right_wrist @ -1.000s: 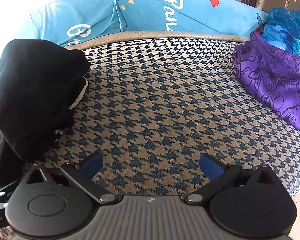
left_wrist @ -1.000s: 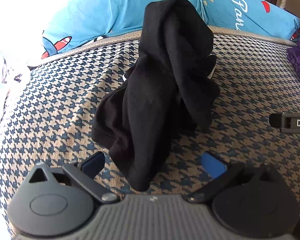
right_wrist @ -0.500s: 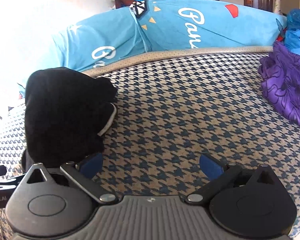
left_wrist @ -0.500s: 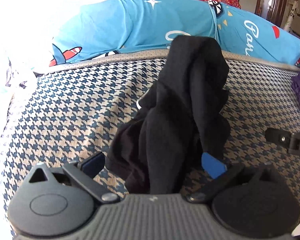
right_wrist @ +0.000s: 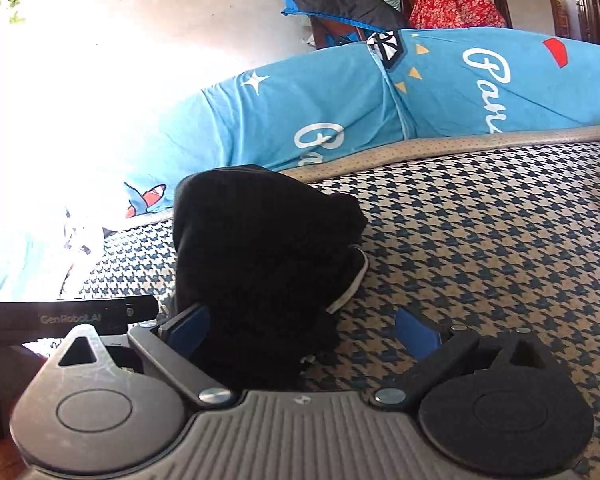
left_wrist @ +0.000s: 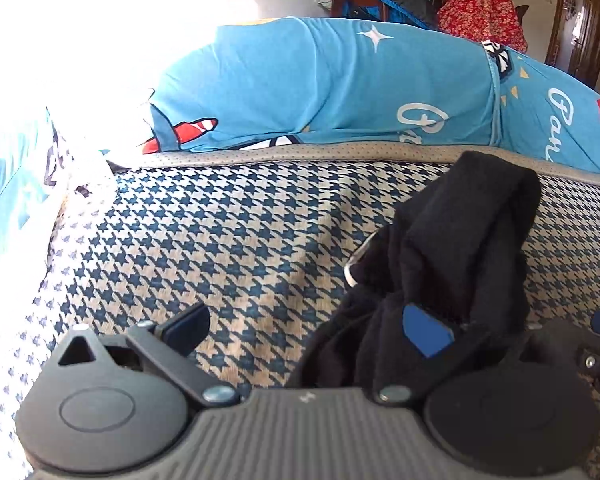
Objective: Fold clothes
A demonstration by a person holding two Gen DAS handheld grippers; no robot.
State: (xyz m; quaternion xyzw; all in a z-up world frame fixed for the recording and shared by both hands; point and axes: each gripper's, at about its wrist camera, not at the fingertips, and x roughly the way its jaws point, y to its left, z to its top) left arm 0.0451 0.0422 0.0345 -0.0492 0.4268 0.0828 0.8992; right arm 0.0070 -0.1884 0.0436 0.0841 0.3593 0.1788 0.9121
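- The houndstooth mattress [left_wrist: 236,248] fills most of both views, blue-and-tan weave, with a tan piped edge at the far side.
- Behind it sits a long light-blue cushion [left_wrist: 340,88] with white script and a red-and-white rocket print.
- The thing to fold is 1 black garment [left_wrist: 452,248], bunched into a tall lump on the mattress. In the right wrist view the same lump [right_wrist: 260,252] sits left of centre, right up at the fingers.
- Looks like soft, floppy knit with no stiffness, so I'd guess it's light and will sag and slide out of shape the moment it's lifted. A white-trimmed edge [right_wrist: 352,284] pokes out low on the lump. Probably a hem or cuff, can't tell which, and it seems the best spot to pinch since it's a real edge and not a random fold.
- Left gripper [left_wrist: 308,328]: fingers spread wide, its right blue pad up against the cloth, nothing pinched.
- Right gripper [right_wrist: 300,328]: also spread wide, the lump bulging in by its left finger, not clamped.
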